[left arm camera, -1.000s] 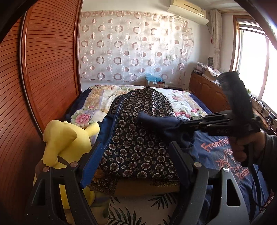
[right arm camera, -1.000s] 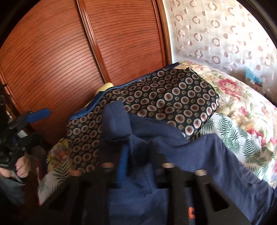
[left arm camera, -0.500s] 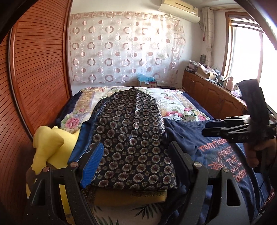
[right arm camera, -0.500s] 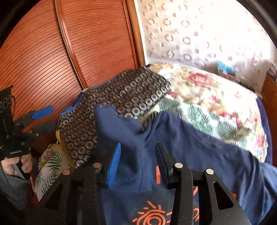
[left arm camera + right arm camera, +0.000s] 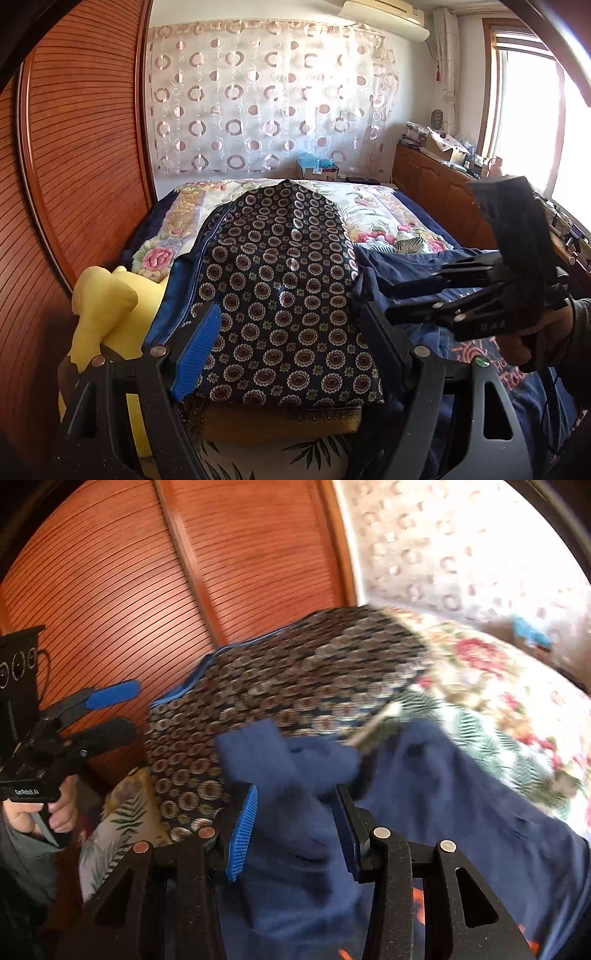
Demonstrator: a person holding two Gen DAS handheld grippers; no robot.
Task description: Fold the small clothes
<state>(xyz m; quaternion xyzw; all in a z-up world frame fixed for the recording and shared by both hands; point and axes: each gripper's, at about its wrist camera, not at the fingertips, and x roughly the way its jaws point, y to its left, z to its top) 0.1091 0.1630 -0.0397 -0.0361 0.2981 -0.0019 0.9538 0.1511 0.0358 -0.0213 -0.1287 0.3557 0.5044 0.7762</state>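
A navy T-shirt point(image 5: 461, 812) with orange print lies spread on the bed; it also shows in the left wrist view point(image 5: 402, 269) at the right. My right gripper point(image 5: 293, 830) is open, with a bunched fold of the shirt point(image 5: 280, 760) lying loosely between its fingers; in the left wrist view it point(image 5: 373, 291) hovers over the shirt's left edge. My left gripper point(image 5: 284, 350) is open and empty, held off the bed's near end, facing the patterned cushion; in the right wrist view it point(image 5: 110, 709) is at the far left.
A dark cushion with round medallions point(image 5: 280, 280) lies on the floral quilt point(image 5: 373, 210), left of the shirt. A yellow plush toy point(image 5: 107, 306) sits by the wooden wardrobe doors point(image 5: 81, 162). A low cabinet point(image 5: 439, 192) runs along the right wall under the window.
My right gripper has opened and let the shirt's sleeve drop from its raised hold over the cushion. It has pulled back right, then edged in again. My left gripper stayed open, shifting slightly.
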